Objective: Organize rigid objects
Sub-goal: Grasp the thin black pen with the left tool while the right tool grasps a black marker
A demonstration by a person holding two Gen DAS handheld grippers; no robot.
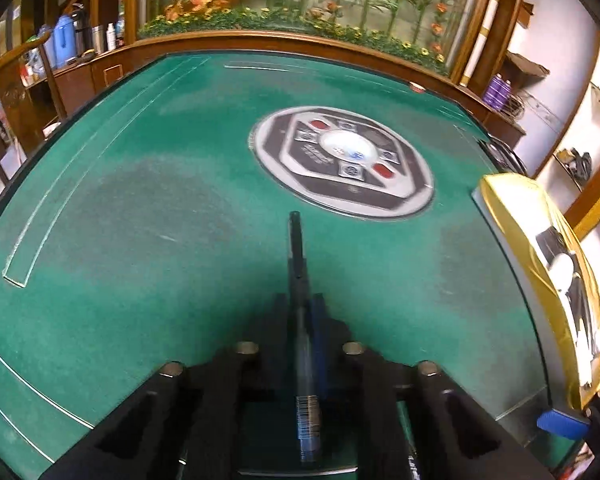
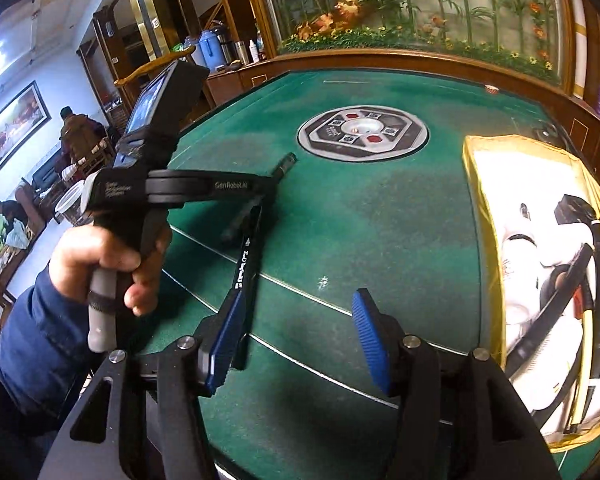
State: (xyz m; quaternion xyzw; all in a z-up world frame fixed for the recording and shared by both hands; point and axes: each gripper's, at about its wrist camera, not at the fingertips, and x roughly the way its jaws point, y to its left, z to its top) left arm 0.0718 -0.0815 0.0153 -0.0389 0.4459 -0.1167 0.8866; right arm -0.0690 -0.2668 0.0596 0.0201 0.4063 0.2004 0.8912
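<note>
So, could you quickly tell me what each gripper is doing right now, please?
Left gripper: closed on a black pen.
Right gripper: open, nothing between its blue pads.

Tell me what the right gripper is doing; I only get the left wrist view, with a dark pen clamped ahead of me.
Observer: The right gripper is open, with nothing between its blue pads.
Operator: Who's holding my left gripper with the pen?
Observer: A hand in a blue sleeve grips its handle.
Operator: What's inside the gold-rimmed box?
Observer: Black cables lying over white items.
</note>
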